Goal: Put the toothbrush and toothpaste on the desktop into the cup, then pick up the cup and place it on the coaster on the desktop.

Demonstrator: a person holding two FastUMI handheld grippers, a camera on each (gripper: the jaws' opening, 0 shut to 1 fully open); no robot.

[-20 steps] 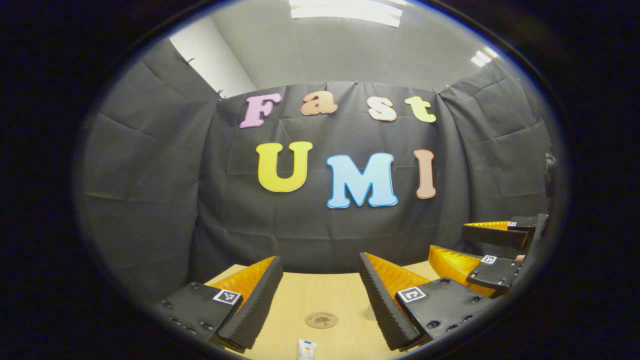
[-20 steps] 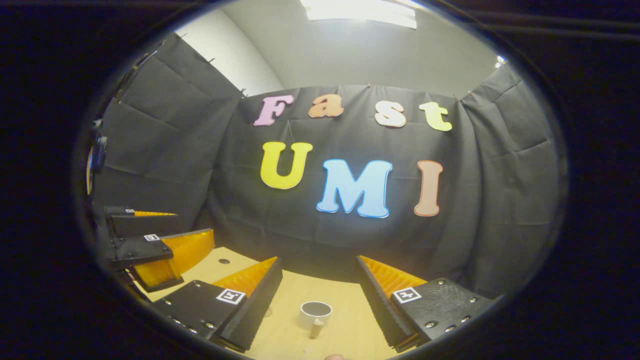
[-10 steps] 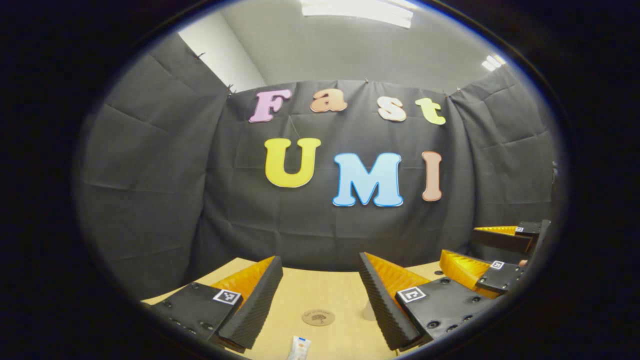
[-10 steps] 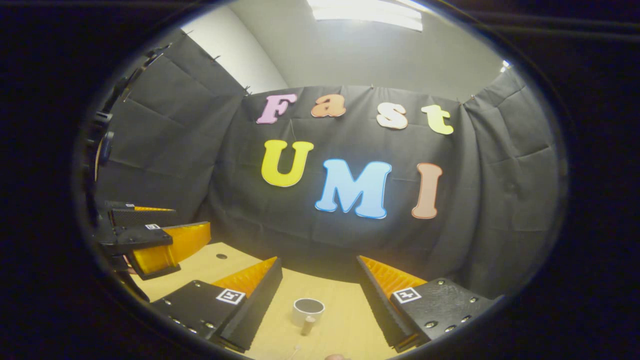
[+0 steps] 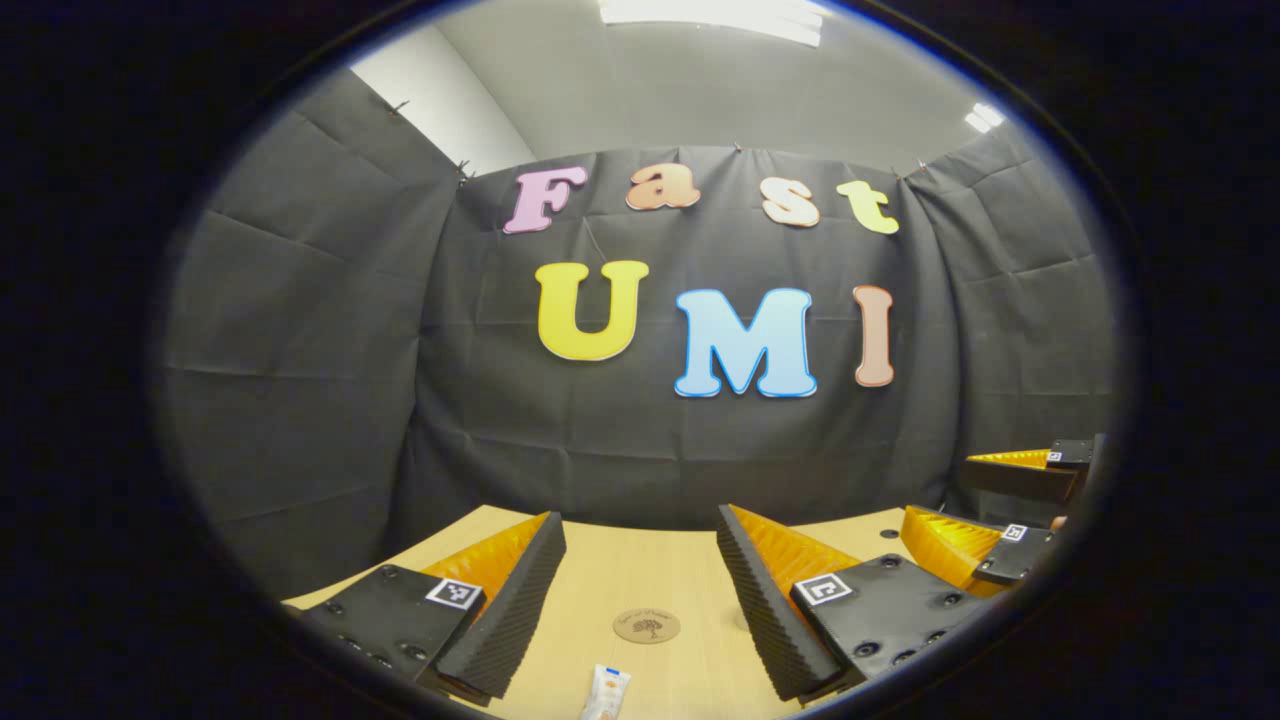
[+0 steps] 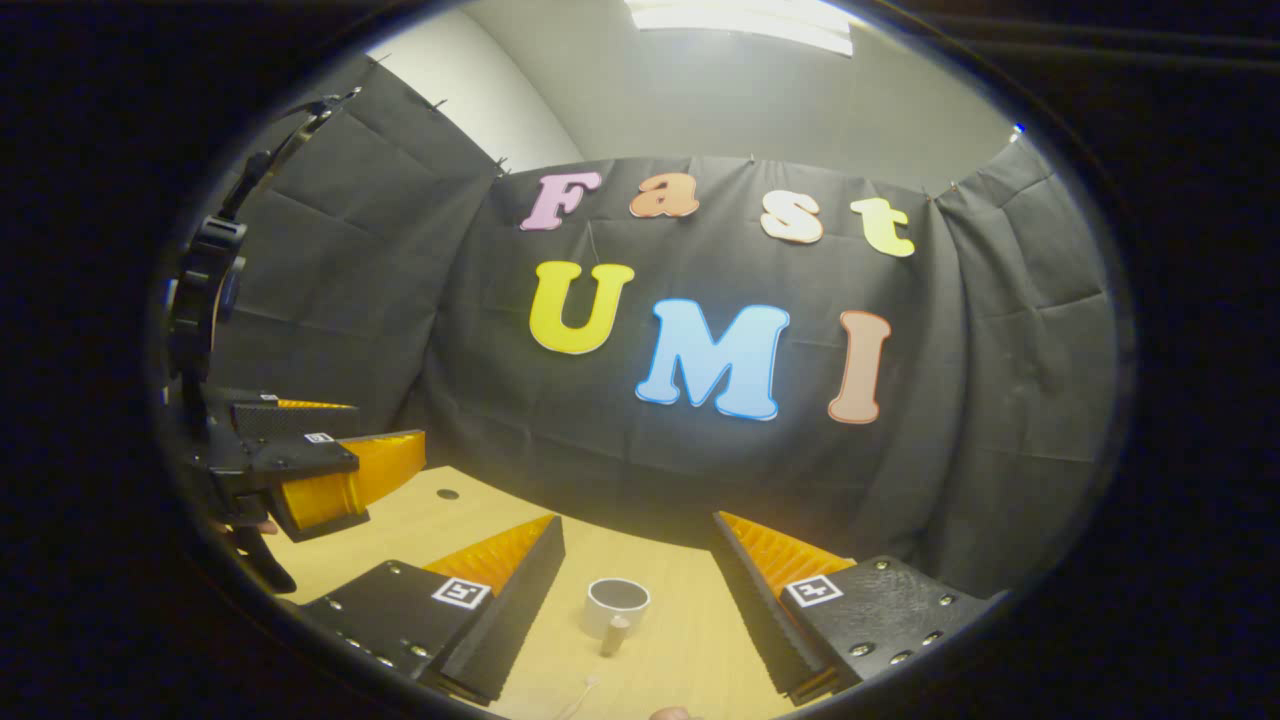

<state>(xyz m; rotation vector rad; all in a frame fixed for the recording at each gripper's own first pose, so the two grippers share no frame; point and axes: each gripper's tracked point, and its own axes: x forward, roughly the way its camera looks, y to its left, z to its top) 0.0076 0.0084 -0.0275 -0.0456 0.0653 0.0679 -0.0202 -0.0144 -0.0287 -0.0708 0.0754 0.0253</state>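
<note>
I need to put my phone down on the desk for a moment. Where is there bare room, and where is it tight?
Bare wood lies behind the coaster toward the cloth wall, and behind the cup likewise. It is tighter at the near edge, by the toothpaste and the cup's handle.

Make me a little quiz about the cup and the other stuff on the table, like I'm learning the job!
1. True or false: the toothpaste is already inside the cup.
2. What round brown thing lies between the left gripper's fingers?
3. The right gripper is: A) open B) shut on the cup.

Key: 1. False, it lies on the desktop. 2. The coaster. 3. A.
</note>
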